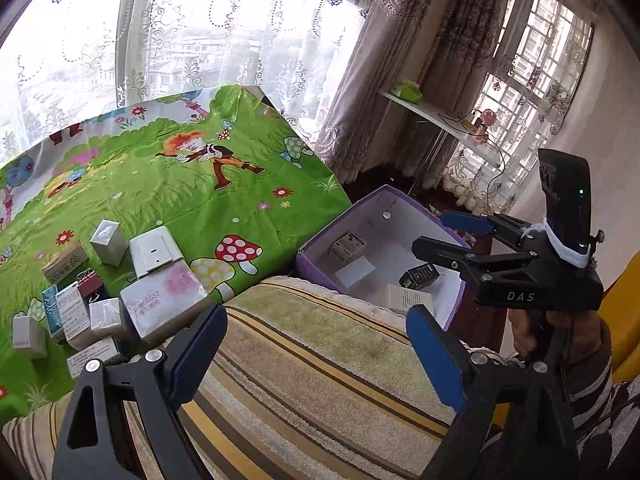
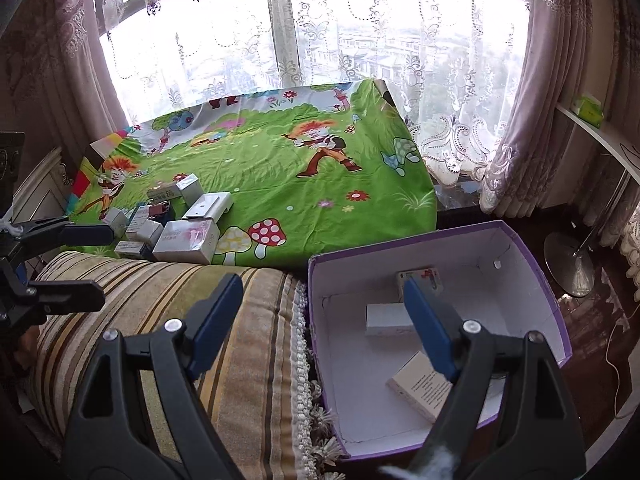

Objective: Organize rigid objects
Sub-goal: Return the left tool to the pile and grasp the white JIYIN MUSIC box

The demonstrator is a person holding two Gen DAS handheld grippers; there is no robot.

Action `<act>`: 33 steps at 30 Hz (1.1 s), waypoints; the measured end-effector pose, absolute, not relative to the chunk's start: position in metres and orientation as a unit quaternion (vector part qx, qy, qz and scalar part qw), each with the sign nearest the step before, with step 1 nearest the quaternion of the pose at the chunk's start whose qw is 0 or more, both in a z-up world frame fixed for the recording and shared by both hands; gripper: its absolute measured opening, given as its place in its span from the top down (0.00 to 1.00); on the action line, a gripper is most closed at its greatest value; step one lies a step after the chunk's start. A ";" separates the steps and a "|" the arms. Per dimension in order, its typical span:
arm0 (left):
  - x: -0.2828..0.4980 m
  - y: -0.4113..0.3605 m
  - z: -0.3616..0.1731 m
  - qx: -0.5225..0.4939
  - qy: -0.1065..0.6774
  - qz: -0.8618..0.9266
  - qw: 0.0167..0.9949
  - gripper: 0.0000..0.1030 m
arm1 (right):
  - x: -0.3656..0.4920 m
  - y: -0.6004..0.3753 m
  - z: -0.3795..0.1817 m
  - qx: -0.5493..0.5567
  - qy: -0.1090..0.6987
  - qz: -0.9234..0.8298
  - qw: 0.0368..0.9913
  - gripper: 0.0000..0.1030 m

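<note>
- Left wrist view: the left gripper (image 1: 316, 354) is hovering over the striped cushion (image 1: 320, 360), fingers spread wide and gripping nothing — the small boxes (image 1: 120, 280) are clustering at the near edge of the green cloth (image 1: 224, 200).
- Right wrist view: the right gripper (image 2: 320, 320) is gaping, empty, beside the purple box (image 2: 536, 264) — a few packs are lying inside.

The left gripper (image 1: 316, 344) is held with its blue-padded jaws spread wide apart, nothing being gripped between them. The right gripper (image 2: 324, 320) is likewise held wide open and empty. In the left wrist view, the right gripper (image 1: 452, 236) is seen raised at the right, its handle grasped by the person's right hand (image 1: 560, 332).
</note>
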State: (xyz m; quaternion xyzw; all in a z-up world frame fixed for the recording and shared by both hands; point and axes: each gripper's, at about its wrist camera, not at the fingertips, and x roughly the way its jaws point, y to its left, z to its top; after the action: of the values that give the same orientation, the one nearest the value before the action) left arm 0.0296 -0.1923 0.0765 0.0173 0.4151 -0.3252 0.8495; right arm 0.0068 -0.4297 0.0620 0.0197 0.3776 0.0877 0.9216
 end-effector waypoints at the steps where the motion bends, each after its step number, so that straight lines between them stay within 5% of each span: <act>1: 0.032 -0.181 0.077 0.017 0.416 -0.310 0.855 0.11 | 0.009 -0.423 0.063 0.014 0.377 0.095 0.921 0.18; 16: 0.090 -0.021 0.069 -0.038 0.445 -0.098 0.889 0.13 | 0.055 -0.331 0.075 -0.023 0.382 0.173 0.908 0.18; 33: 0.172 0.050 0.002 -0.104 0.522 0.007 0.846 0.21 | 0.110 -0.268 0.076 0.001 0.417 0.170 0.893 0.17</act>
State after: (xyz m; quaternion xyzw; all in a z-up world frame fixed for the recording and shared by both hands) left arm 0.1723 0.0504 0.0023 -0.1038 0.5223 0.0071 0.8464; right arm 0.1105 -0.2681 0.0757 0.0013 0.4169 0.1697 0.8930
